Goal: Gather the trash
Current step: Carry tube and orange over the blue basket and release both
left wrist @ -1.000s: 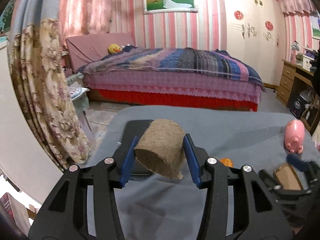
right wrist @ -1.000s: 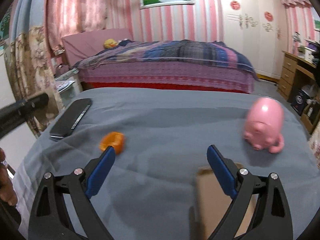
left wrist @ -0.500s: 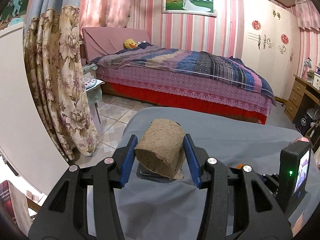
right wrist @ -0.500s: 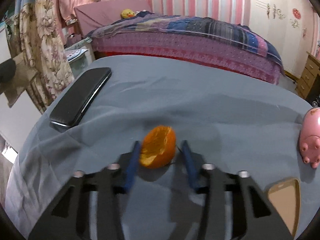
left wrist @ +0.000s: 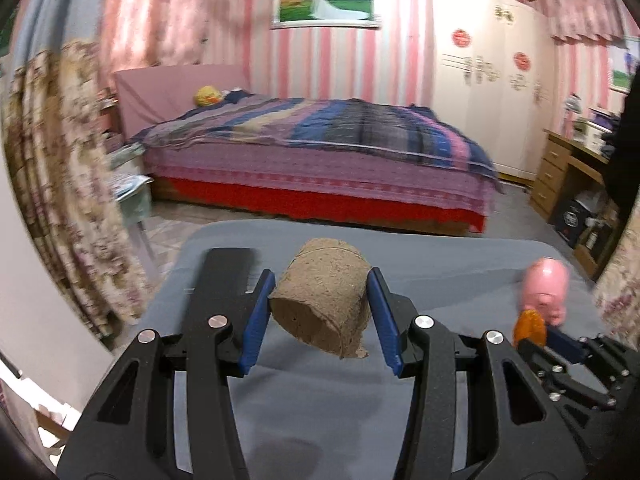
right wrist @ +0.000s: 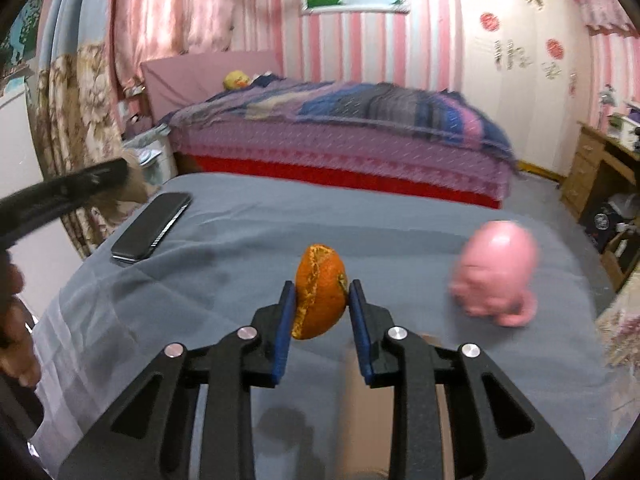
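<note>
1. Now the left gripper (left wrist: 320, 312) has its jaws clamped on a brown paper roll (left wrist: 320, 304), held clear above the grey table (left wrist: 440, 276).
2. The right gripper (right wrist: 320, 320) has just been closing its jaws, which now pinch an orange peel (right wrist: 320, 292) above the table.
3. With both pieces collected, the next move likely calls for carrying them to a bin; none is visible.

The right gripper (right wrist: 320, 304) has just closed its jaws onto the orange peel (right wrist: 319, 290), lifting it off the grey cloth (right wrist: 240, 240).

Both wrist views face the bed (left wrist: 320, 152) across the grey table (right wrist: 248, 216).
</note>
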`<state>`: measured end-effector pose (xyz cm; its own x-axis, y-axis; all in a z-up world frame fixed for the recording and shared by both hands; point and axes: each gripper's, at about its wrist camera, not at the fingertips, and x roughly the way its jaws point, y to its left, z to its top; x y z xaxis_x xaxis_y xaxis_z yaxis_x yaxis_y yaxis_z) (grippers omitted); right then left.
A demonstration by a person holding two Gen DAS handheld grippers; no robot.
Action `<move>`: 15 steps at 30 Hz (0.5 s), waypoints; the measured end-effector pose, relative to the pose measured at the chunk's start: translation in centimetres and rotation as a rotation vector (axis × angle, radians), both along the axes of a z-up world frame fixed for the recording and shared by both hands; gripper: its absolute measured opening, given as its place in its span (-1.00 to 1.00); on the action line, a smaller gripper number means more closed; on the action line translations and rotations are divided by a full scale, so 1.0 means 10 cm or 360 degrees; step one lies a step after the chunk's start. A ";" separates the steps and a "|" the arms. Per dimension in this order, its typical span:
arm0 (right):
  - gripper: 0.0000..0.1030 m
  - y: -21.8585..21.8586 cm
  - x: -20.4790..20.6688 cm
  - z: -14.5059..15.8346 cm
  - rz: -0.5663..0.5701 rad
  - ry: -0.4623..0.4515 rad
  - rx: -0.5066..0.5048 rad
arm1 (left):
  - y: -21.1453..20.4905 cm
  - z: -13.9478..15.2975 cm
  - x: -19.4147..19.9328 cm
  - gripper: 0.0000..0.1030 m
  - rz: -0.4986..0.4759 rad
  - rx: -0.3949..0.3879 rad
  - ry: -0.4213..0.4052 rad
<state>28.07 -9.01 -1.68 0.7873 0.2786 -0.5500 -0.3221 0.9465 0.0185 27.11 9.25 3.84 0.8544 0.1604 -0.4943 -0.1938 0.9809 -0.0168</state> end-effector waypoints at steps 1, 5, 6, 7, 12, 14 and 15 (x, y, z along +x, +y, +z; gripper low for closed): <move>-0.46 -0.17 -0.08 0.05 -0.0034 -0.0023 -0.0007 | -0.15 0.01 0.01 -0.10 -0.0036 0.0011 -0.0001; -0.46 -0.79 -0.36 0.18 -0.0164 -0.0076 -0.0045 | -0.72 0.01 0.04 -0.09 -0.0166 0.0006 0.0002; -0.46 -0.87 -0.40 0.20 -0.0185 -0.0084 -0.0053 | -0.89 0.01 0.03 -0.09 -0.0213 0.0003 -0.0001; -0.46 -1.04 -0.49 0.21 -0.0228 -0.0099 -0.0068 | -1.00 0.01 0.02 -0.09 -0.0242 0.0011 -0.0005; -0.46 -1.77 -0.81 0.25 -0.0407 -0.0107 -0.0035 | -1.79 -0.03 -0.08 -0.09 -0.0444 0.0069 -0.0012; -0.46 -2.13 -0.95 0.24 -0.0495 -0.0108 -0.0010 | -2.06 -0.06 -0.13 -0.09 -0.0517 0.0073 -0.0010; -0.46 -2.22 -0.99 0.24 -0.0514 -0.0109 -0.0003 | -2.19 -0.07 -0.16 -0.09 -0.0552 0.0084 -0.0012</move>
<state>18.21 -31.20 0.69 0.8699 0.0077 -0.4932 -0.0058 1.0000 0.0055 25.48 -12.69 3.11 0.8661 -0.1148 -0.4865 0.1509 0.9879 0.0355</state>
